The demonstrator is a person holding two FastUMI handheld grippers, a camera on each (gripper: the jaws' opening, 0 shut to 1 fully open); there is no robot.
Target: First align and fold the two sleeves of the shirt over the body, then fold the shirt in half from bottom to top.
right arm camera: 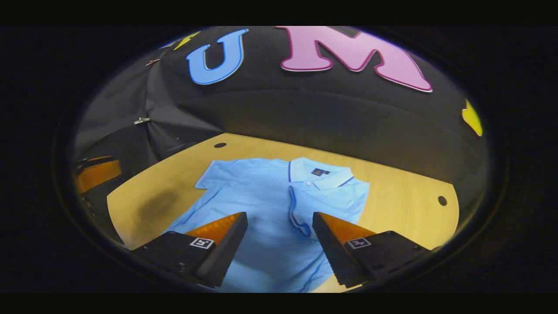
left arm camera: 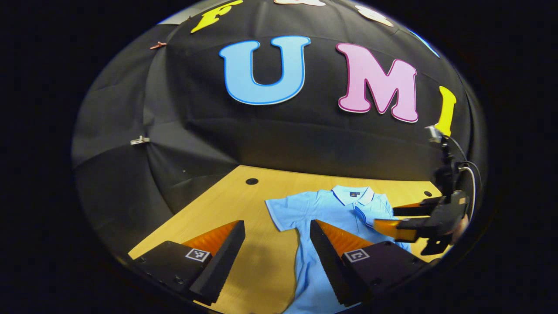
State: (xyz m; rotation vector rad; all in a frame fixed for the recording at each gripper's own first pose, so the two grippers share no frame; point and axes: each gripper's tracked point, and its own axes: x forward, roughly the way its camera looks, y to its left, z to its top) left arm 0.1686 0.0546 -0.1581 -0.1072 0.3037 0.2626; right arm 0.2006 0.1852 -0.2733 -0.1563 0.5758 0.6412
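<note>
Left fingers (left arm camera: 277, 248): spread wide, holding nothing, above bare tabletop (left arm camera: 257, 261) beside the shirt's left edge.
Right fingers (right arm camera: 280, 242): spread wide, empty, over the shirt's middle.
Shirt (right arm camera: 261, 196): light blue polo, flat on the tabletop, collar at the far side, right sleeve folded over the body, left sleeve spread out.

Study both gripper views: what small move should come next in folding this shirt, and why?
Probably bring the left gripper down onto the spread sleeve. One sleeve already lies folded over the shirt body, while the other is flat on the table. Both grippers are open, holding nothing.
</note>
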